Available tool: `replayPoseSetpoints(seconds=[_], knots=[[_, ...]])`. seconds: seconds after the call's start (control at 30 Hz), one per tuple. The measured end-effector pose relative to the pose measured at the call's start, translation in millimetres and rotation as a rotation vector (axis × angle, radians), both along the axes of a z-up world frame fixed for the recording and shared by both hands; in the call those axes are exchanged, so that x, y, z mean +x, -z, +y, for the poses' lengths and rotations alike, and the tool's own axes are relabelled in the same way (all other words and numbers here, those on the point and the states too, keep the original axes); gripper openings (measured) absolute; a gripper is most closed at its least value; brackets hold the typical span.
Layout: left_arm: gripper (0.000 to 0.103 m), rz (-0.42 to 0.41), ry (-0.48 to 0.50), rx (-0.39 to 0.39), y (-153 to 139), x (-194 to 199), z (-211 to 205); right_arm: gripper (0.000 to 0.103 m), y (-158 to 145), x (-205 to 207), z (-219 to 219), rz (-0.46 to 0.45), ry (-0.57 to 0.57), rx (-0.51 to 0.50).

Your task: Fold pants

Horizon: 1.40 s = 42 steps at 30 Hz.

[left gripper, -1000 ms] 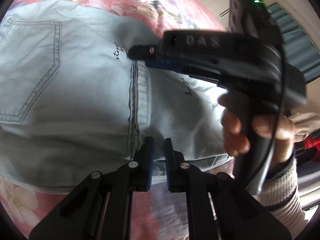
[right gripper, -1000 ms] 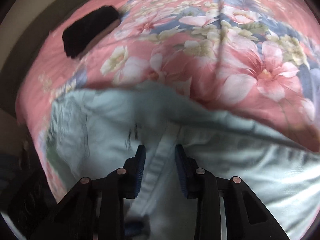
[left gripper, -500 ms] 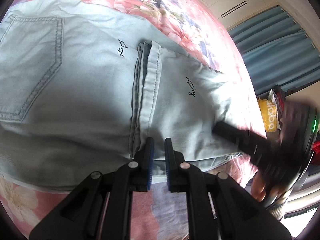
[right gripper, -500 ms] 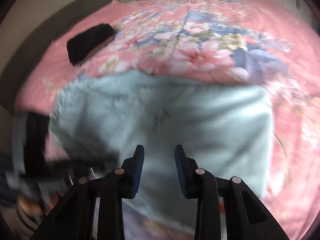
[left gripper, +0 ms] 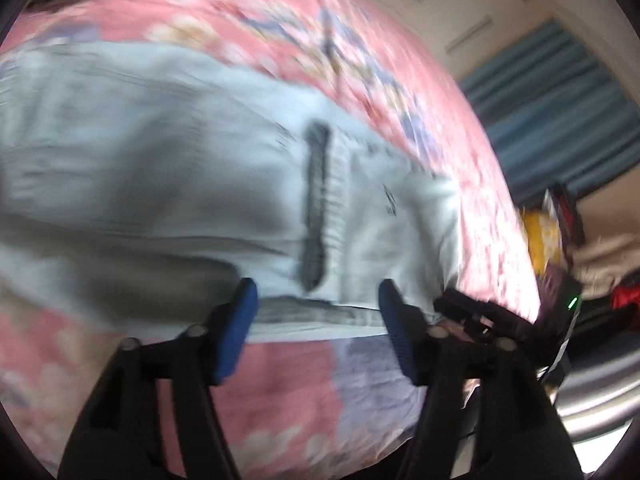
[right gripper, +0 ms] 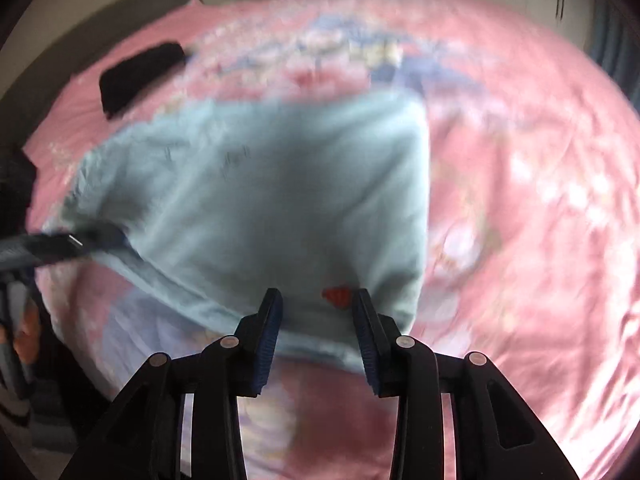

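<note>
Light blue jeans [left gripper: 168, 184] lie folded flat on a pink floral bedspread [left gripper: 304, 392]. In the left wrist view my left gripper [left gripper: 318, 296] is open and empty, its blue pads just at the jeans' near edge, straddling a dark seam. In the right wrist view the jeans [right gripper: 280, 200] form a rectangle, and my right gripper [right gripper: 316, 300] is open and empty above their near edge, by a small red tag [right gripper: 338, 296]. The right gripper's body also shows in the left wrist view [left gripper: 500, 320]. Both views are motion-blurred.
A black object [right gripper: 140, 76] lies on the bedspread [right gripper: 520, 200] at the far left, near a dark headboard. Blue curtains [left gripper: 560, 112] hang at the right. A yellow bag [left gripper: 540, 236] and piled clothes sit beside the bed.
My left gripper has opened and let go of the jeans' edge, pulling back slightly. My right gripper has drawn back toward the near edge, still open.
</note>
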State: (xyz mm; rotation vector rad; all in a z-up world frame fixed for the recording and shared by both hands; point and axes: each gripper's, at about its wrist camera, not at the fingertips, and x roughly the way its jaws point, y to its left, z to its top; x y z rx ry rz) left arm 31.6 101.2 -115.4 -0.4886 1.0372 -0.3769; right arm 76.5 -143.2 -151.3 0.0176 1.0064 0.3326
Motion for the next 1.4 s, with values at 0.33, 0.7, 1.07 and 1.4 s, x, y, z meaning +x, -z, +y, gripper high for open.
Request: replayPoseSetpoints(seconds=[0.33,0.7,1.07,1.4], knots=[[0.068,0.049,-0.429,-0.248,16,-62,150,0.041,-31,-14,33,-0.137,-0.04,0.154],[0.068,0.065,-0.531,-0.42,56,-31,174,0.041,-21,-15,93,-0.082,-0.171,0.167],[0.065,-0.087,-0.591,-0.319,24,-4,176,0.041,-19,3,96,-0.036,-0.165,0.185],[0.025,-0.023,-0.504,-0.322,53,-18,202,0.021,-23,67,153,-0.055,-0.192,0.18]])
